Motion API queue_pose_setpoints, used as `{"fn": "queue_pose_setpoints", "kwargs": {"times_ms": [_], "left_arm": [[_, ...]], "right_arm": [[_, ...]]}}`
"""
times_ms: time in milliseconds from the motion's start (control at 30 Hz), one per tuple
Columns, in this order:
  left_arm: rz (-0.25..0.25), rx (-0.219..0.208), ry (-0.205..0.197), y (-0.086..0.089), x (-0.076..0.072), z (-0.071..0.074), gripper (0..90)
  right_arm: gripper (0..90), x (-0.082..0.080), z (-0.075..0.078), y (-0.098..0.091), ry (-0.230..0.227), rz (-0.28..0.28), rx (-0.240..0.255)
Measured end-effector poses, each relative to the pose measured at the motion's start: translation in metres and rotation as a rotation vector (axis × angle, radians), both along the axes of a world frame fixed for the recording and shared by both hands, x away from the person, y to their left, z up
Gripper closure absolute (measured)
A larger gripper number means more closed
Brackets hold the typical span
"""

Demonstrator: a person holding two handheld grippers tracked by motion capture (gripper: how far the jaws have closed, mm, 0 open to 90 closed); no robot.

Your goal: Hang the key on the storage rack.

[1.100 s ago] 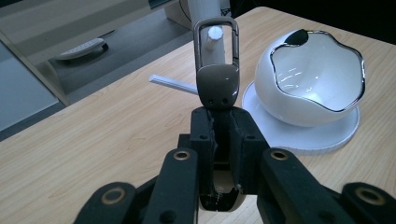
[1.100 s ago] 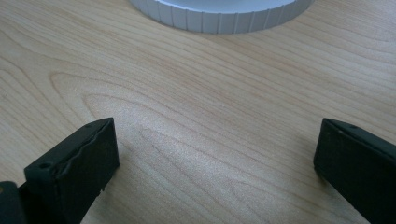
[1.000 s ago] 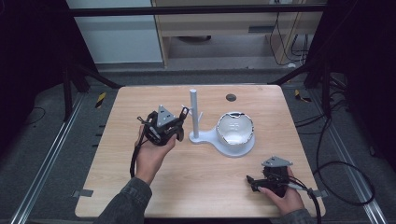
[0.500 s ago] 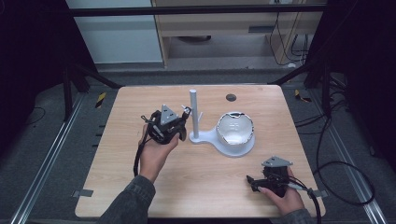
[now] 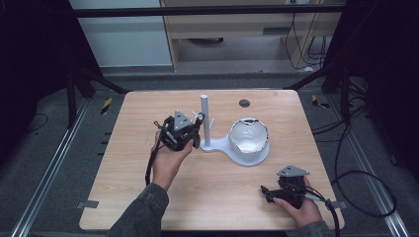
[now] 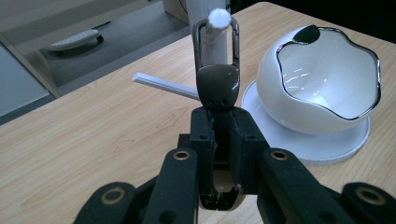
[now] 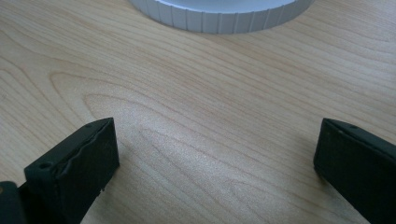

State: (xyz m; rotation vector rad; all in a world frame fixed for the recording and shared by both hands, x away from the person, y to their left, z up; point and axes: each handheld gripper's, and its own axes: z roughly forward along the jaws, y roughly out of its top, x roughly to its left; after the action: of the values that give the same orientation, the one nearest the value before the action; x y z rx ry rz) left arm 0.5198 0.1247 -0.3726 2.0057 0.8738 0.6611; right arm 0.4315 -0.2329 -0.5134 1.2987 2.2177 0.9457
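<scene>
left gripper (image 6: 219,140): jaws clamped on the dark tab of a key fob (image 6: 217,86); in the high view it sits at table centre-left, just left of the stand's post (image 5: 184,132).
key fob: dark brown tab below, grey metal carabiner loop (image 6: 215,39) above. Held upright along the jaws.
loop vs peg: loop sits around the white peg (image 6: 218,21) of the stand; rounded peg tip pokes through the top of the loop. Can't tell if the metal rests on the peg.
stand (image 5: 205,121): white upright post on a white round base plate (image 6: 327,142), thin side pegs. A second peg (image 6: 163,85) sticks out to the left in the left gripper view, low, clear of the fob.
bowl (image 6: 322,79): white, wavy chrome-edged rim, sits on the base plate, tilted with the opening toward the camera. Just right of the post, apart from the fob.
left hand (image 5: 168,160): wrapped under the gripper body, grey sleeve coming in from the bottom edge.
right gripper (image 7: 215,163): jaws wide apart, nothing between them, bare wood under them. Lies low at the table's near-right corner (image 5: 276,192), pointing left, well apart from the stand.
right gripper view: ribbed edge of the base plate at the top of frame, beyond the jaws.
table (image 5: 123,173): light wood top; small dark round spot (image 5: 244,103) near the far edge, behind the bowl.
</scene>
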Motion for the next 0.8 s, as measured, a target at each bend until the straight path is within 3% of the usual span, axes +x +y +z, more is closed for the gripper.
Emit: {"fn": "queue_pose_setpoints", "kwargs": {"times_ms": [400,500,800], "left_arm": [[0.003,-0.013,0.001,-0.0039,0.0037,-0.0051,80.5],[0.003,-0.037,0.013,-0.0039,0.0059,-0.0063,80.4],[0.005,-0.028,0.009,-0.0076,0.0086,-0.0076,80.2]], "right_arm": [[0.4,0.0000,0.0000,0.0000,0.000,-0.001,-0.001],[0.4,0.0000,0.0000,-0.0001,-0.001,0.001,-0.001],[0.4,0.0001,0.0000,0.0000,0.000,0.001,0.000]]}}
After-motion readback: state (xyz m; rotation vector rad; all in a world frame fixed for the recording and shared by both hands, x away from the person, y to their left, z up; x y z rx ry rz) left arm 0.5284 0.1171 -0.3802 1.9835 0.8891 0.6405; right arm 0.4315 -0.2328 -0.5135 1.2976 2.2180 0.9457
